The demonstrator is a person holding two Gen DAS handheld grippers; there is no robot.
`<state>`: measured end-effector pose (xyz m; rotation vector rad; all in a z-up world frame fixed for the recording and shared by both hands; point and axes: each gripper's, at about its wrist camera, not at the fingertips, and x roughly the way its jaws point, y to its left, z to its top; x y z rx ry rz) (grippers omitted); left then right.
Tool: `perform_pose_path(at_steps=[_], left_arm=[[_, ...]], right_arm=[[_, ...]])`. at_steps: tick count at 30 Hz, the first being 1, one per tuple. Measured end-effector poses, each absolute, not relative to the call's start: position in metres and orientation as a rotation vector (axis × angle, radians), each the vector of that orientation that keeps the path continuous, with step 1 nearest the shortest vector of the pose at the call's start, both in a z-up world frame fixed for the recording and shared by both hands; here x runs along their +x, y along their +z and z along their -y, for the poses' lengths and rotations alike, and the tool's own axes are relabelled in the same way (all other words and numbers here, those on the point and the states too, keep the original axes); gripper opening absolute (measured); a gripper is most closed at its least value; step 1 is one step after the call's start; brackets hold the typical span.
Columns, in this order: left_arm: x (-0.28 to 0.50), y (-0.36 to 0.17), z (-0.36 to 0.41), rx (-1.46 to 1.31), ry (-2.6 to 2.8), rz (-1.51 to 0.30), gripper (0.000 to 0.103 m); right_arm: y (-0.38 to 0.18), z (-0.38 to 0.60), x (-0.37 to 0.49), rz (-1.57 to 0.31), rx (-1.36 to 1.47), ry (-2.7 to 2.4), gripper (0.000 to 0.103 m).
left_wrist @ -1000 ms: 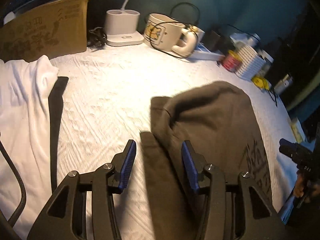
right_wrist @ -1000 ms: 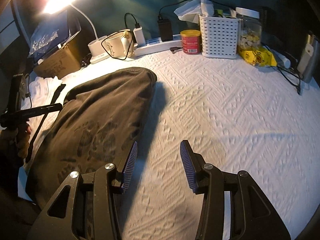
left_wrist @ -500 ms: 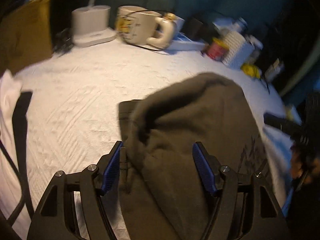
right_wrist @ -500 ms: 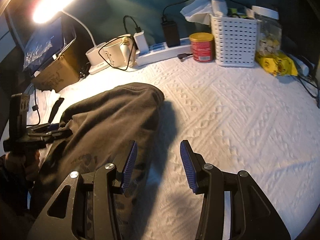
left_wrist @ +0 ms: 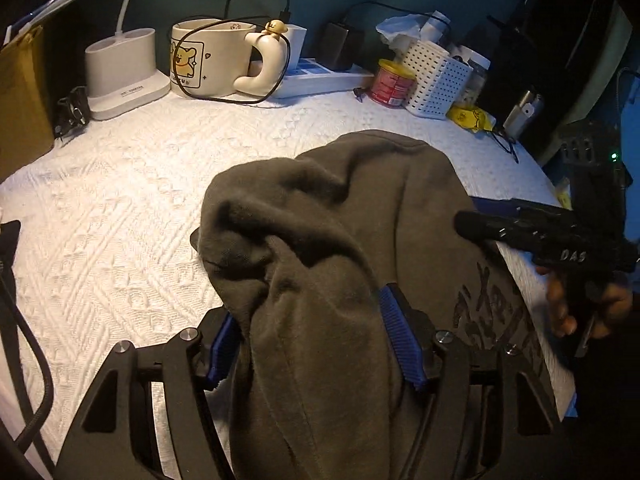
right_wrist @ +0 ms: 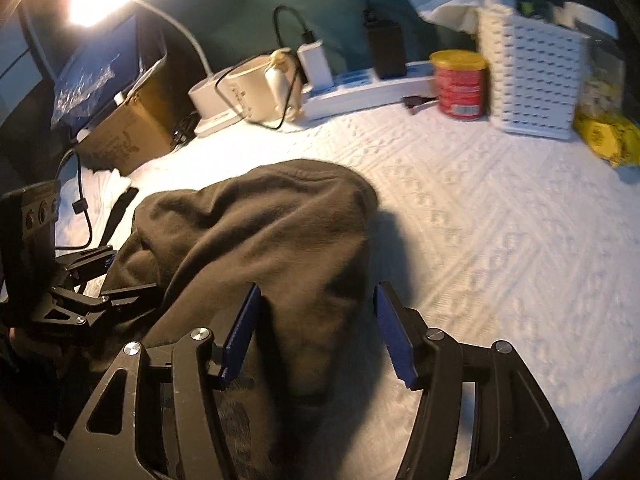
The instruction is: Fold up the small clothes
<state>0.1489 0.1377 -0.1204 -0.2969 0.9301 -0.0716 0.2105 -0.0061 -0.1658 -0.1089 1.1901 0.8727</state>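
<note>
A dark olive-brown garment [left_wrist: 328, 240] with a dark print lies bunched on the white textured cloth [left_wrist: 120, 208]; it also shows in the right wrist view [right_wrist: 260, 232]. My left gripper [left_wrist: 310, 344] is open, its blue-padded fingers straddling a raised fold at the garment's left side. My right gripper [right_wrist: 318, 332] is open, with the garment's right edge lying between its fingers. Each gripper shows in the other's view: the right one [left_wrist: 520, 228] at the garment's right edge, the left one [right_wrist: 104, 284] at its left edge.
Along the back stand a lamp base [left_wrist: 120, 68], a cream bear mug [left_wrist: 212, 56], a power strip [left_wrist: 316, 78], a red tin [left_wrist: 390, 82] and a white perforated basket [left_wrist: 434, 76]. A cardboard box [right_wrist: 128, 120] and white clothing [right_wrist: 100, 196] sit at the left.
Both grippers moved forward and inward over the garment; each now has fabric between its open fingers. The garment's left side has bunched up into a raised fold.
</note>
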Motion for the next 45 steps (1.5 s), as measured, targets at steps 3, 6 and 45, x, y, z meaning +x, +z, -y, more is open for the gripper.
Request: perform_pose_path(at_steps=[3,6,45], left_arm=[[0.149,-0.121,-0.137,-0.296,-0.075,-0.921,0.053],[0.150,-0.121,-0.134,-0.305,-0.085,-0.913,0.045],[0.107,-0.072,-0.089,-0.203,-0.130,-0.725,0.026]], right_arm=[[-0.169,-0.002,0.207,-1.174,-0.124,0.888,0.062],[-0.170,-0.010,0.204,-1.158,-0.134,0.908,0.062],[-0.096,0.015,0.154,-0.919,-0.130,0.957,0.019]])
